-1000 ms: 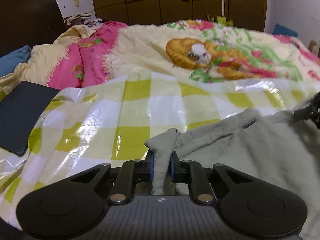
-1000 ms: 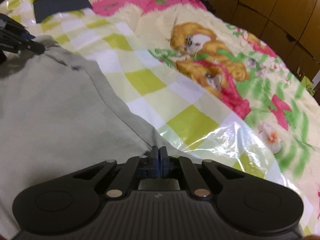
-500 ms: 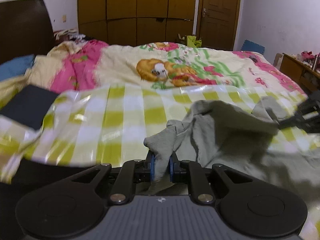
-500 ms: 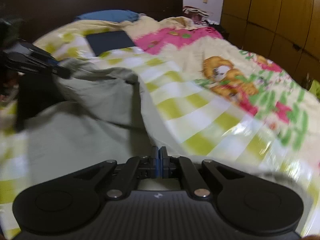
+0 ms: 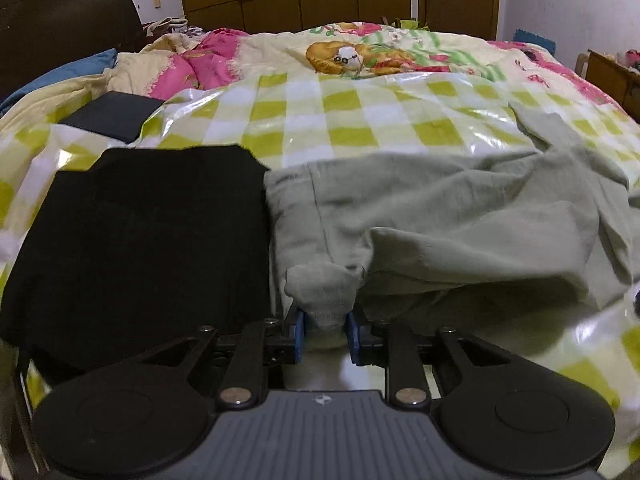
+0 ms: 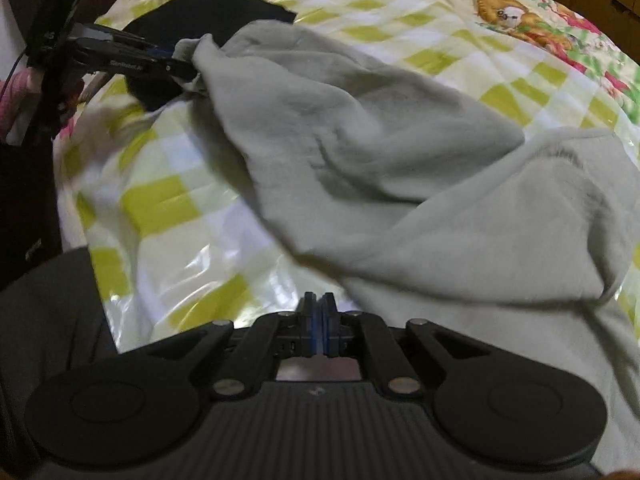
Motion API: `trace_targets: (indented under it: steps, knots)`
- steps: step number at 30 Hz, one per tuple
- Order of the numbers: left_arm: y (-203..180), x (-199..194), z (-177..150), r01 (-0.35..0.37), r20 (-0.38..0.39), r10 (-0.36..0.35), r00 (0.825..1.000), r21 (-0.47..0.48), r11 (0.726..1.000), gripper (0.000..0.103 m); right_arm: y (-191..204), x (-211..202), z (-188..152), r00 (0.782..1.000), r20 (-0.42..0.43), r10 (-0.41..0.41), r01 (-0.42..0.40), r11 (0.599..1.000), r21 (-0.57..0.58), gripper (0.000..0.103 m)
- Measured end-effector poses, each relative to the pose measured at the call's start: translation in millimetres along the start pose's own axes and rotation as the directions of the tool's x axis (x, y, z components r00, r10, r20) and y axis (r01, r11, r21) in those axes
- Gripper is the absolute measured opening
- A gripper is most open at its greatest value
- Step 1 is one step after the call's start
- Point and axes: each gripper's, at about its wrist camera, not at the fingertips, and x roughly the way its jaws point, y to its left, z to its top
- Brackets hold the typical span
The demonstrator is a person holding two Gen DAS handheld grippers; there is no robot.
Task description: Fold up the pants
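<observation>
The grey-green pants [image 5: 440,216] lie rumpled across the checked plastic sheet [image 5: 344,120] on the bed. My left gripper [image 5: 324,330] is shut on a bunched corner of the pants. It also shows in the right wrist view [image 6: 182,66], at the far left, pinching that corner. My right gripper [image 6: 319,330] has its pads pressed together with no cloth visible between them; the pants [image 6: 400,168] spread out ahead and to its right.
A folded black garment [image 5: 140,240] lies left of the pants, also in the right wrist view [image 6: 208,12]. A dark flat pad [image 5: 112,116] lies far left. A cartoon quilt [image 5: 360,52], wardrobes and a door stand behind.
Both grippers pulled back toward the near bed edge, dragging the pants. The pants now lie bunched beside the black garment. The right gripper's cloth is no longer seen between its pads.
</observation>
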Motion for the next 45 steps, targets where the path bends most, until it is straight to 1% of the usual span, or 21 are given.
trace_targets:
  steps: [4, 7, 10, 12, 14, 19, 22, 25, 26, 27, 29, 30, 33, 34, 36, 38, 40, 41, 42, 43, 45]
  knots:
    - [-4.6, -9.3, -5.9, -0.015, 0.019, 0.015, 1.0, 0.019, 1.0, 0.038, 1.7, -20.7, 9.4, 0.999, 0.041, -0.032, 0.033, 0.999, -0.012, 0.009]
    - [-12.0, -8.5, -6.5, -0.039, 0.024, 0.037, 0.999, 0.067, 0.997, 0.038, -15.7, -31.7, 17.9, 0.995, 0.082, -0.051, 0.043, 0.995, 0.094, 0.021]
    - [-18.9, -6.5, -5.4, -0.07, 0.037, 0.067, 0.997, 0.105, 0.992, 0.038, -45.4, -38.5, 27.8, 0.983, 0.117, -0.14, 0.11, 0.967, 0.228, 0.027]
    - [-21.0, -3.9, -3.1, -0.064, 0.046, 0.06, 0.997, 0.102, 0.993, 0.038, -67.5, -39.5, 37.7, 0.967, 0.117, -0.227, 0.18, 0.932, 0.315, 0.033]
    - [-20.7, -2.1, -0.6, -0.061, 0.051, 0.056, 0.997, 0.089, 0.994, 0.038, -92.7, -37.5, 50.8, 0.945, 0.129, -0.301, 0.226, 0.885, 0.407, 0.034]
    - [-16.0, -0.6, 0.4, -0.048, 0.042, 0.046, 0.998, 0.056, 0.997, 0.038, -138.7, -4.2, 93.5, 0.92, 0.152, -0.361, 0.211, 0.785, 0.582, 0.041]
    - [-16.1, 3.4, 0.9, -0.04, 0.032, 0.039, 0.999, 0.032, 0.999, 0.038, -160.7, 25.6, 113.3, 0.903, 0.113, -0.415, 0.255, 0.728, 0.637, 0.042]
    - [-19.3, 7.3, 4.6, -0.032, 0.028, 0.032, 0.999, 0.021, 0.999, 0.038, -178.0, 55.2, 121.7, 0.875, 0.036, -0.483, 0.35, 0.682, 0.642, 0.041]
    - [-20.5, 7.2, 5.6, -0.035, 0.03, 0.034, 0.999, 0.022, 0.999, 0.038, -183.8, 60.4, 118.0, 0.872, 0.018, -0.489, 0.361, 0.667, 0.652, 0.03]
    - [-21.0, 6.4, 6.1, -0.035, 0.032, 0.035, 0.999, 0.021, 0.999, 0.038, -191.3, 61.4, 113.3, 0.873, 0.016, -0.487, 0.351, 0.652, 0.672, 0.005]
    - [-22.1, 4.3, 7.9, -0.031, 0.041, 0.03, 0.999, 0.018, 0.999, 0.038, -202.8, 48.6, 97.8, 0.882, 0.04, -0.469, 0.295, 0.616, 0.731, 0.002]
    - [-23.3, 4.0, 9.1, -0.03, 0.044, 0.029, 0.999, 0.019, 0.999, 0.038, -205.3, 37.2, 90.1, 0.878, 0.061, -0.474, 0.278, 0.61, 0.742, 0.002]
    - [-29.6, 5.6, 14.3, -0.025, 0.053, 0.023, 0.998, 0.026, 0.999, 0.038, -199.5, -12.5, 63.9, 0.851, 0.14, -0.506, 0.251, 0.627, 0.737, 0.002]
    - [-32.7, 6.0, 15.5, -0.021, 0.058, 0.019, 0.998, 0.03, 0.999, 0.038, -195.2, -34.1, 51.3, 0.841, 0.17, -0.514, 0.233, 0.626, 0.744, 0.002]
    - [-41.0, 6.5, 17.2, -0.018, 0.067, 0.014, 0.998, 0.048, 0.999, 0.038, -184.1, -77.6, 22.1, 0.806, 0.213, -0.552, 0.21, 0.604, 0.769, 0.002]
    - [-52.9, 8.5, 17.0, -0.019, 0.074, 0.013, 0.997, 0.083, 0.996, 0.038, -171.1, -121.6, -19.4, 0.76, 0.252, -0.599, 0.168, 0.556, 0.814, 0.002]
    - [-67.0, 12.7, 15.7, -0.017, 0.075, 0.008, 0.997, 0.121, 0.993, 0.038, -154.4, -146.8, -61.5, 0.707, 0.243, -0.664, 0.154, 0.48, 0.864, 0.003]
    - [-74.8, 15.5, 14.8, -0.014, 0.074, 0.004, 0.997, 0.136, 0.991, 0.038, -146.0, -150.1, -84.4, 0.697, 0.219, -0.683, 0.153, 0.44, 0.885, 0.003]
    - [-80.1, 16.8, 14.1, -0.013, 0.073, 0.003, 0.997, 0.146, 0.989, 0.038, -139.1, -146.6, -104.6, 0.699, 0.176, -0.693, 0.171, 0.401, 0.9, 0.008]
    - [-85.7, 18.0, 13.3, -0.02, 0.074, 0.009, 0.997, 0.158, 0.987, 0.038, -136.3, -140.3, -119.7, 0.713, 0.119, -0.691, 0.19, 0.354, 0.916, 0.008]
    - [-89.9, 15.6, 12.1, -0.036, 0.077, 0.024, 0.997, 0.168, 0.985, 0.038, -134.1, -125.3, -153.1, 0.761, 0.017, -0.649, 0.19, 0.247, 0.95, 0.008]
